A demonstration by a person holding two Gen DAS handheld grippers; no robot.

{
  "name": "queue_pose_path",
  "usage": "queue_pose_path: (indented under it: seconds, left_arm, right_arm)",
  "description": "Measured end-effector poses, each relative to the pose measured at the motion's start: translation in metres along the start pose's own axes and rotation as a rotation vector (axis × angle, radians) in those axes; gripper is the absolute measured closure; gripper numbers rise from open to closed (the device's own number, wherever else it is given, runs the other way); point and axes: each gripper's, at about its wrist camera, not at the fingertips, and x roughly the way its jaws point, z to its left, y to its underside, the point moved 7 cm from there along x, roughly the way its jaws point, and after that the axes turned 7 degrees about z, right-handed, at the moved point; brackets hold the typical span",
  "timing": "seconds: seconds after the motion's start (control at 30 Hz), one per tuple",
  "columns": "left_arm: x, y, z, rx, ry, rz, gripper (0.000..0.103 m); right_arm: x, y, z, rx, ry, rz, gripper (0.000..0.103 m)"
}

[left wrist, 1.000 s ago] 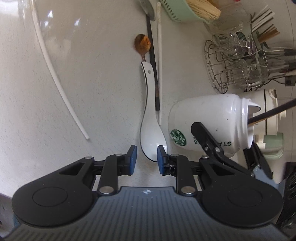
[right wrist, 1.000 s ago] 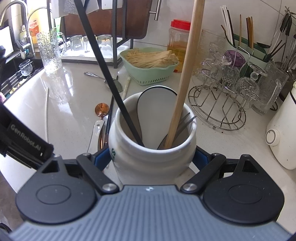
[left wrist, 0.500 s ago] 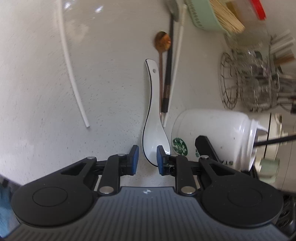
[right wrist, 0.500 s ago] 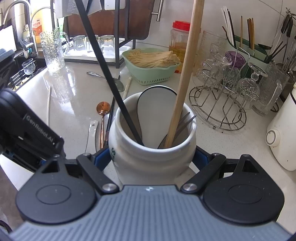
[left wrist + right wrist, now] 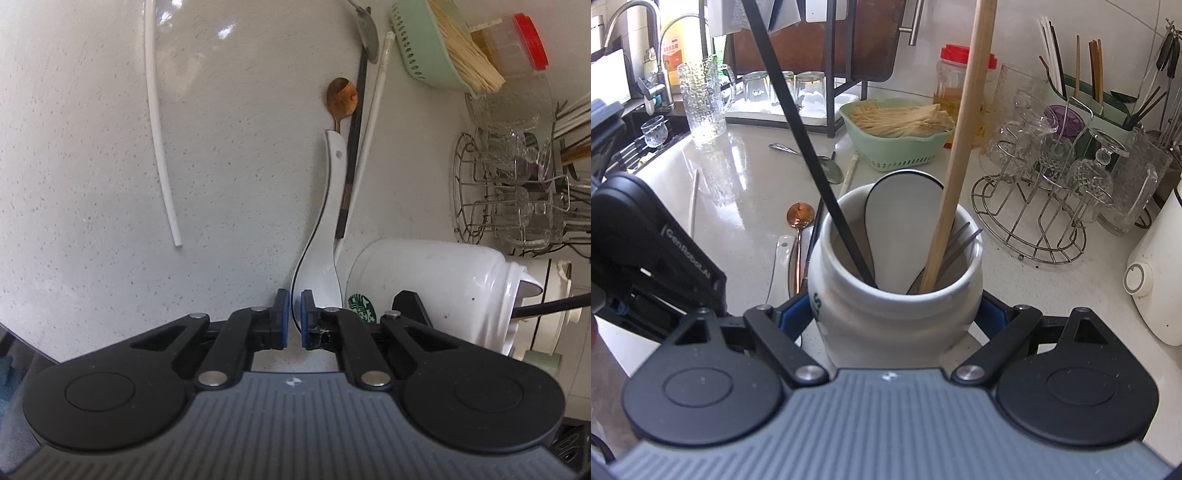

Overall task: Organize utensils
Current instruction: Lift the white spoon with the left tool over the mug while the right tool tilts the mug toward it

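Observation:
A white ceramic spoon (image 5: pixel 325 229) lies on the pale counter with its bowl toward me. My left gripper (image 5: pixel 294 317) has its jaws closing on the rim of that bowl, which stands between the blue pads. Beside the spoon lie a copper spoon (image 5: pixel 341 98), a black chopstick (image 5: pixel 351 158) and a white chopstick (image 5: pixel 369 129). My right gripper (image 5: pixel 892 314) is shut on a white Starbucks mug (image 5: pixel 894 325), which holds a black chopstick, a wooden stick, another white spoon and forks. The same mug (image 5: pixel 424 280) shows just right of the left gripper.
A lone white chopstick (image 5: pixel 159 122) lies far left and a metal spoon (image 5: pixel 369 33) at the back. A green basket of noodles (image 5: pixel 897 144), a wire rack of glasses (image 5: pixel 1034 206) and a white appliance (image 5: pixel 1156 280) crowd the right side. A sink is at far left.
The left gripper's jaws have narrowed around the white spoon's bowl rim and its wrist has rolled. The right gripper and the mug have stayed still.

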Motion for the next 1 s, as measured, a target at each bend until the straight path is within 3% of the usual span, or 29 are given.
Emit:
queue_pose_path:
  seconds: [0.1,0.33,0.67,1.0]
  left_arm:
    - [-0.006,0.001,-0.002,0.047,-0.028,-0.009,0.098]
    - [-0.040,0.002,-0.001,0.194,-0.171,-0.012,0.099]
    - [-0.093,0.022,-0.017,0.387,-0.301,0.103,0.099]
    - [-0.147,0.040,-0.068,0.483,-0.322,0.227,0.099]
  right_arm:
    - [0.000,0.000,-0.001,-0.006,-0.005,0.001,0.011]
    - [0.000,0.001,0.000,-0.013,-0.011,-0.012,0.011]
    - [-0.002,0.003,0.000,-0.016,-0.013,-0.044,0.011]
    - [-0.003,0.005,0.000,-0.031,-0.025,-0.068,0.011]
